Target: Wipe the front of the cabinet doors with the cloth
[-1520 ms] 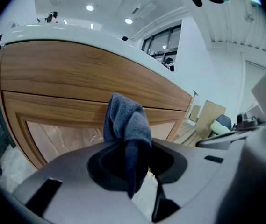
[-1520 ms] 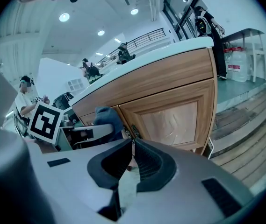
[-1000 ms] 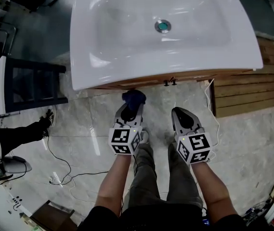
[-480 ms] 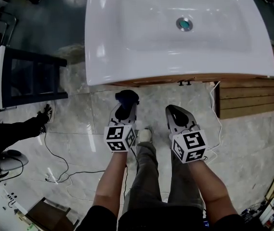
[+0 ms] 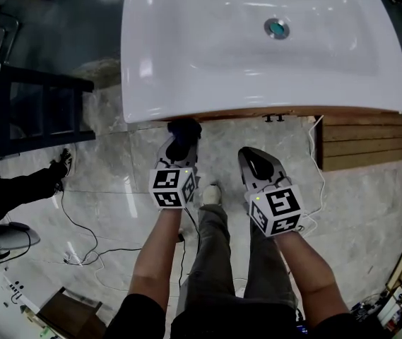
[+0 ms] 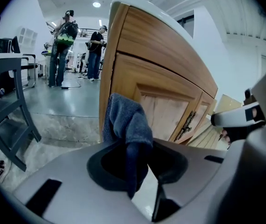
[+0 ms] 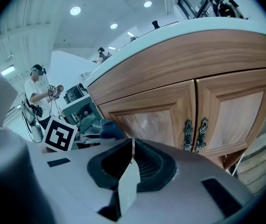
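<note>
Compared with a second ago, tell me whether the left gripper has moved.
Yes. The left gripper, shut on the cloth, has shifted left, farther from the door handles, and nearer the sink's front edge.

Left hand-held gripper (image 6: 137, 167) here, jaws pinched tight on the cloth (image 6: 125, 120), a blue-grey thing that bunches up above them. The wooden cabinet doors (image 6: 163, 108) sit right behind it, though I honestly can't tell if the cloth is touching the wood. The dark door handles (image 6: 187, 123) are off to the right, and the white tip of the right hand-held gripper (image 6: 238, 119) is past those. A couple of people (image 6: 62, 45) are standing way back on the left.
</note>
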{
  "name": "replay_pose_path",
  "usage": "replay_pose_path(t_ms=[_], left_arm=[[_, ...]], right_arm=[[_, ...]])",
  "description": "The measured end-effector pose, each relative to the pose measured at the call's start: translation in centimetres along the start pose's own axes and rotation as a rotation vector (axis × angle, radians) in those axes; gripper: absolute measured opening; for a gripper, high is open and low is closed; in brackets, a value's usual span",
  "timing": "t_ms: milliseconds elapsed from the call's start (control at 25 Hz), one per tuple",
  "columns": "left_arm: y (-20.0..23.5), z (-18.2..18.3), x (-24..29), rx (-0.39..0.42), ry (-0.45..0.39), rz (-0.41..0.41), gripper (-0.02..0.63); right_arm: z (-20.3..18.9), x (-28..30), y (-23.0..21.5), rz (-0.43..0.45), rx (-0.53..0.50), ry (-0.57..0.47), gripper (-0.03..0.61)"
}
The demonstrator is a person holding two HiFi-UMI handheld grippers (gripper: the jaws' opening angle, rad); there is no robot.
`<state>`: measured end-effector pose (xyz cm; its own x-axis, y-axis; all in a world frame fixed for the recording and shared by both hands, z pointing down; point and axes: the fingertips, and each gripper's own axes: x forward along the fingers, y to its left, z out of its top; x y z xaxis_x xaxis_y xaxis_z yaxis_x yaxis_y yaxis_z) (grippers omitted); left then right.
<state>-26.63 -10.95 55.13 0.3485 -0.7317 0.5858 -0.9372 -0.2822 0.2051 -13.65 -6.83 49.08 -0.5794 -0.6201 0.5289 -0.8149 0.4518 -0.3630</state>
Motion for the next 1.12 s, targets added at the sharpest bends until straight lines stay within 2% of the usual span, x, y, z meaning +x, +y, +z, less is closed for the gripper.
replay_pose_path(t_ms=[320, 920, 1120], left_arm=[[-3.7, 0.5, 1.7, 0.038, 0.003, -0.05, 0.106], [-14.6, 1.2, 6.3, 0.086, 0.005, -0.149, 0.106], [-17.6, 1.0, 7.2, 0.138, 0.009, -0.189, 0.106]], right_arm=[[-0.1, -1.9, -2.8, -0.035, 0.017, -0.009, 0.041], [-0.5, -7.8, -11.6, -0.135, 0.085, -0.067, 0.041], [-1.2, -8.7, -13.2, -0.155, 0.12, -0.072, 0.04]])
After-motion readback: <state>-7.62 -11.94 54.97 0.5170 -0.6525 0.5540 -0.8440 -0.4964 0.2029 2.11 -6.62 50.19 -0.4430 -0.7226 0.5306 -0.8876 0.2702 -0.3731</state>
